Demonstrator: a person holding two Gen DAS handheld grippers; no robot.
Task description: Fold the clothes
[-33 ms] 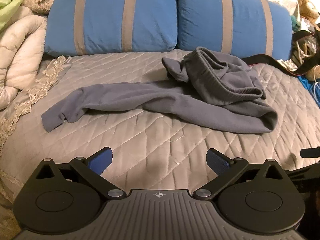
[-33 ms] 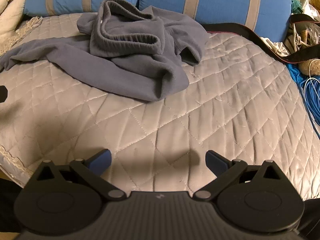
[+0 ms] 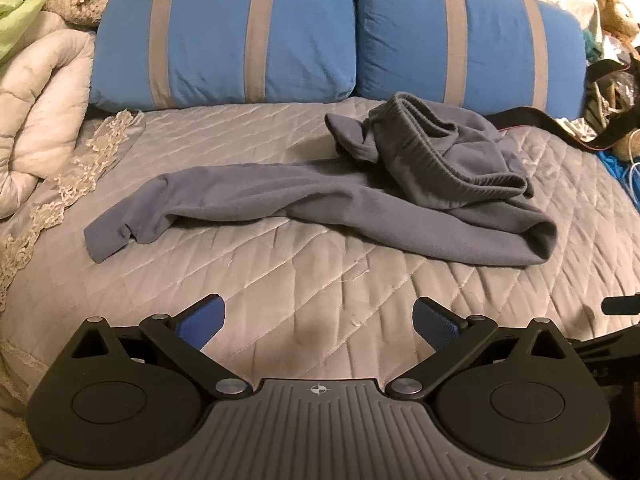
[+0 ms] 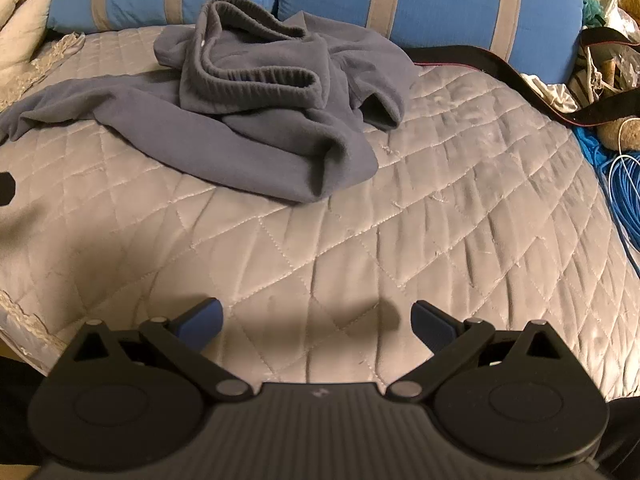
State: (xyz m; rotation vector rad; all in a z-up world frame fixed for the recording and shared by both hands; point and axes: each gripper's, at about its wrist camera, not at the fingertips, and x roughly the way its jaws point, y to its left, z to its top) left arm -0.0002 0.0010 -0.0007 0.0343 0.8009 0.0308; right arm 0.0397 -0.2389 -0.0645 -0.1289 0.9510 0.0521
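A pair of grey-blue sweatpants (image 3: 320, 196) lies crumpled on the quilted grey bedspread (image 3: 280, 280). Its ribbed waistband (image 3: 440, 176) is bunched up at the right. One leg stretches left and ends in a cuff (image 3: 106, 240). My left gripper (image 3: 319, 316) hovers open over bare quilt, well short of the pants. In the right wrist view the sweatpants (image 4: 248, 136) lie ahead and to the left, with the waistband (image 4: 256, 76) on top of the heap. My right gripper (image 4: 316, 318) is open too, with nothing between its fingers.
Two blue pillows with grey stripes (image 3: 224, 40) (image 3: 472, 40) line the head of the bed. A white duvet (image 3: 36, 100) is piled at the left. A black strap (image 4: 500, 64), blue cable (image 4: 624, 184) and a plush toy (image 3: 616, 12) crowd the right edge.
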